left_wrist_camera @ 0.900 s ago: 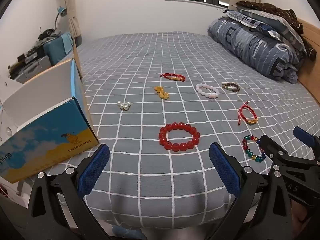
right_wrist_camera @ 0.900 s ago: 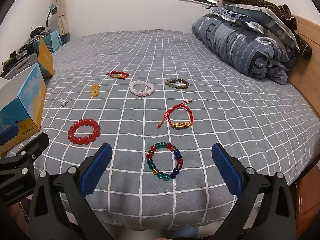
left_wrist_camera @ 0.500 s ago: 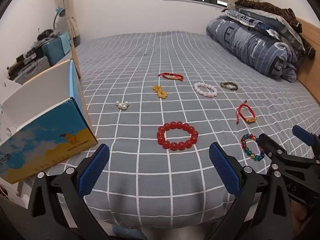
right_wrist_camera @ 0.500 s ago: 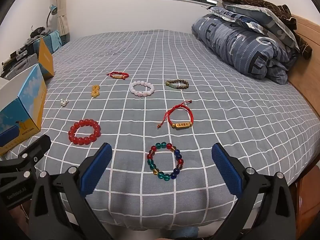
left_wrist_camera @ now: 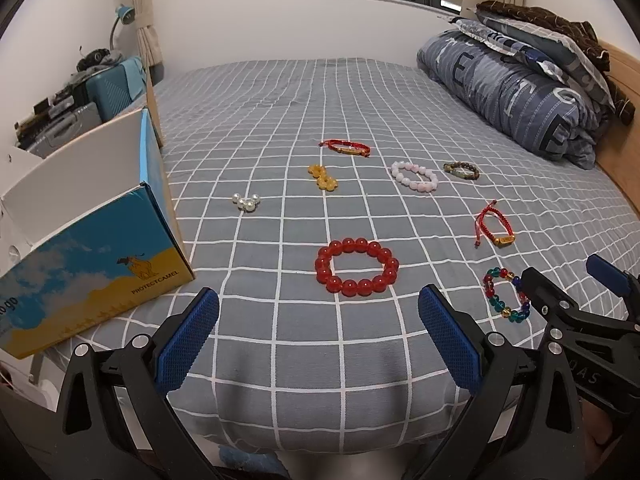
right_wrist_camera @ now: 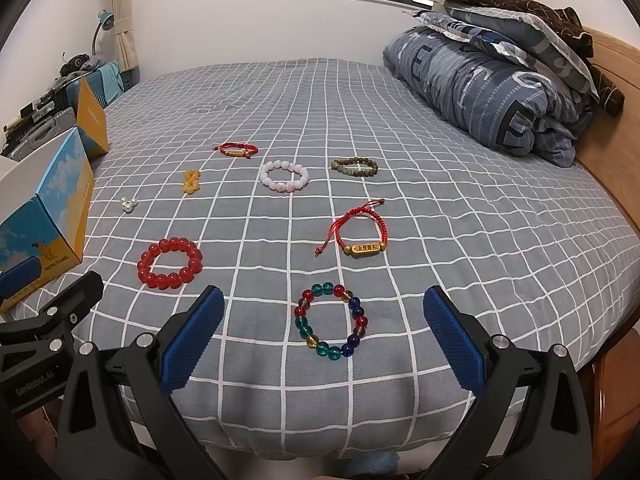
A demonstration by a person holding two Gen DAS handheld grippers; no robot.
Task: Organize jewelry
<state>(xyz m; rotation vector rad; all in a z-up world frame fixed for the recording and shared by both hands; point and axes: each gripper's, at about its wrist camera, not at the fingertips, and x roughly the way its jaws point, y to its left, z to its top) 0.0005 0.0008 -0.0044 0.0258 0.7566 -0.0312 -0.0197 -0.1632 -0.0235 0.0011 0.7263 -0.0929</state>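
A: Step? Both claws, left gripper point(left_wrist_camera: 318, 326) and right gripper point(right_wrist_camera: 324, 330), are gaping wide, holding nothing.

B: Likely starting. Multicoloured glass-bead bracelet point(right_wrist_camera: 330, 317) is lying lower centre; open blue-and-yellow cardboard box point(right_wrist_camera: 48, 216) is waiting left. Next: descending, closing.

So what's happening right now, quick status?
Left gripper and right gripper open, empty. Red bead bracelet and multicoloured glass-bead bracelet lie on the grey checked bedsheet, untouched. Nothing in the way.
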